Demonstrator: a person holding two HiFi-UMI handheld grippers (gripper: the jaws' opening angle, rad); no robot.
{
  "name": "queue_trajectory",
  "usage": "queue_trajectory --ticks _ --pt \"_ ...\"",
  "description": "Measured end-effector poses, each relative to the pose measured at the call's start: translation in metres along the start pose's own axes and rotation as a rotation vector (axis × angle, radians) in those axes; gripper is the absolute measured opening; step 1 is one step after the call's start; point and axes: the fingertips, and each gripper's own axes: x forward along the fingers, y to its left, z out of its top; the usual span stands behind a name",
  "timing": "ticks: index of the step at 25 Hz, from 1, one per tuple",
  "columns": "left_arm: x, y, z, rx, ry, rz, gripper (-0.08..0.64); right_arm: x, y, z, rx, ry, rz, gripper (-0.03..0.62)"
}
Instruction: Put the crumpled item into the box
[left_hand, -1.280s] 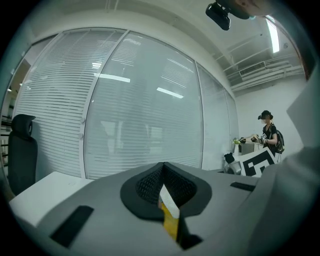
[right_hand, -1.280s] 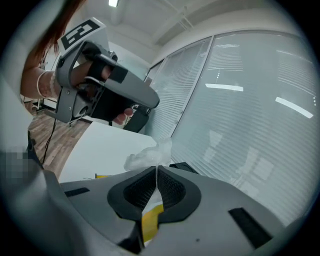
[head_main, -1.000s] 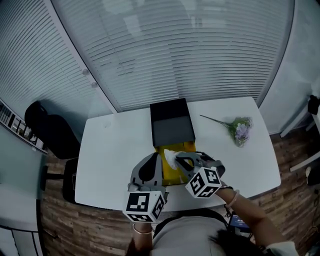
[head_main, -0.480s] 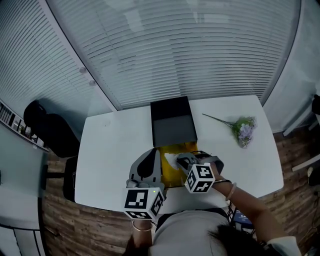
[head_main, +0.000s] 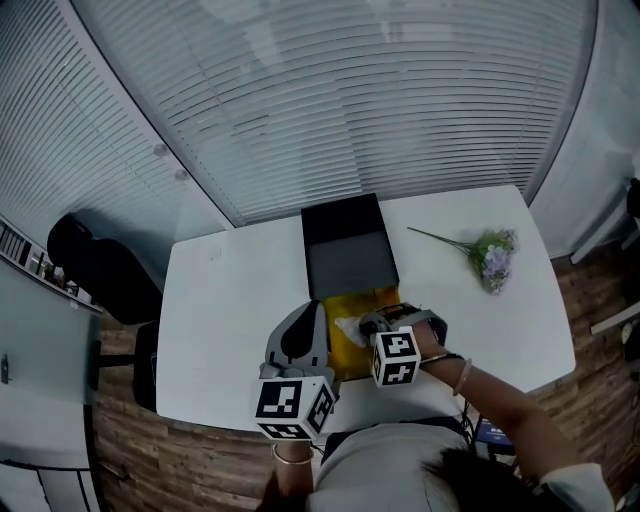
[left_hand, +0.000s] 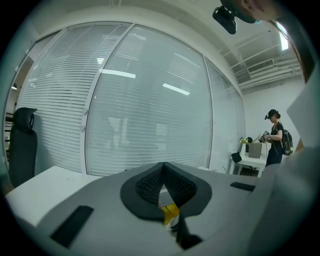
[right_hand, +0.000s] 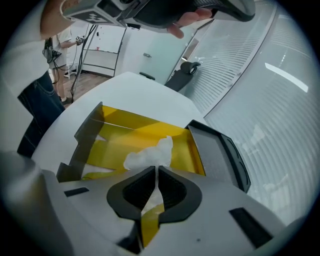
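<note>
Here we are over the box (right_hand: 131, 120), its yellow inside lying open on the tabletop (head_main: 230, 290). Our right gripper (right_hand: 156, 185) has its jaws pinched almost together on the near edge of the crumpled wad (right_hand: 149, 156). A thin white strip runs between the pads, and the rest bulges out ahead of them, above the yellow floor. We cannot tell whether it touches that floor.

We judge the wad to be very light, soft and springy, like thin paper. It should squash rather than slip, and a grip on one fold is enough, though a loose fold could tear or pull free.

It is an irregular lump with no clear front. Its longer stretch runs across the jaws, and one peaked corner points away from us towards the black lid (head_main: 345, 262).

Our left gripper (left_hand: 162, 176) hangs beside the box, jaws closed together and holding nothing.
</note>
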Motion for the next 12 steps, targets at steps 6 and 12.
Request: queue_trajectory --ticks 6,12 --pt "-0.0008 0.0009 -0.006 -0.004 0.003 -0.006 0.015 0.0053 0.0007 -0.0022 -0.004 0.019 0.009 0.07" --pt "-0.0018 0.0034 -0.0076 -0.006 0.0 -0.011 0.015 0.0039 -0.0023 -0.0009 0.049 0.009 0.013 0.114"
